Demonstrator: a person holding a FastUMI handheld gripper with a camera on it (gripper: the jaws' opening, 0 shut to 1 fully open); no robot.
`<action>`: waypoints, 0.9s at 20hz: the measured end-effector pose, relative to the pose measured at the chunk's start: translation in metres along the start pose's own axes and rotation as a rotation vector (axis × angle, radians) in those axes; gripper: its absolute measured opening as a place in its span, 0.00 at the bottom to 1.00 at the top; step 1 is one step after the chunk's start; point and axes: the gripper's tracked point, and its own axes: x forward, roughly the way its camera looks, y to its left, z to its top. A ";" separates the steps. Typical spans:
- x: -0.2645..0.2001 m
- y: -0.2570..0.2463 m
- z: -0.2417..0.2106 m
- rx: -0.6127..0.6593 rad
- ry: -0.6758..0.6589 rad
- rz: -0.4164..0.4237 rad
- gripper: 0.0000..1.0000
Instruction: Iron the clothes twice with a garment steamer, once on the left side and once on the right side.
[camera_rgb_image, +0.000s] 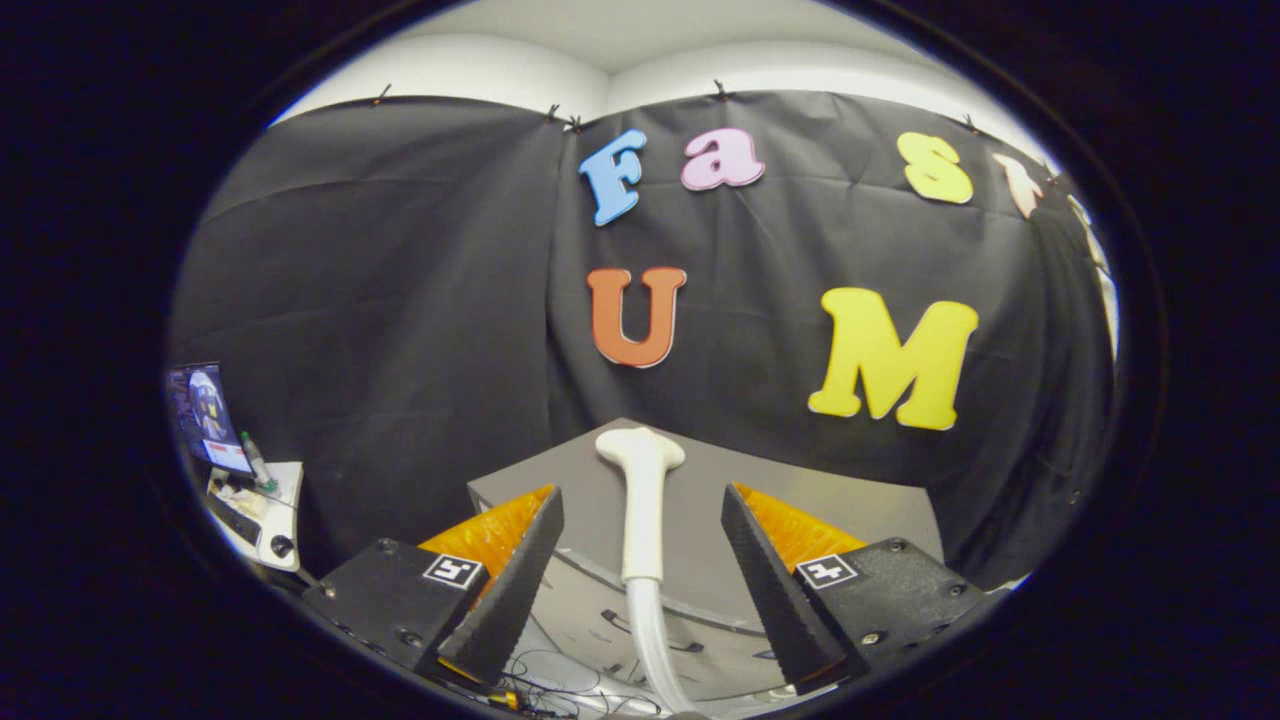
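Note:
The garment steamer's white wand (641, 505) stands upright between my fingers, its flat head at the top and its pale hose (652, 640) running down below. My gripper (640, 535) is open: the left finger (520, 570) and the right finger (765, 570) stand well apart on either side of the wand, with a gap to each. The wand rises from a grey round base (610, 620) that sits on a grey table (800, 500) just beyond the fingers.
The booth's black cloth wall (400, 300) hangs close behind the table. Off to the left is a small white desk (265, 515) with a monitor (205, 415), a keyboard and a mouse. Loose cables (545, 685) lie under the fingers.

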 end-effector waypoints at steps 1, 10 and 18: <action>0.015 0.001 -0.005 0.000 0.023 0.013 0.99; 0.102 -0.024 -0.064 0.049 0.247 -0.011 0.92; 0.112 -0.024 -0.071 0.106 0.280 0.001 0.63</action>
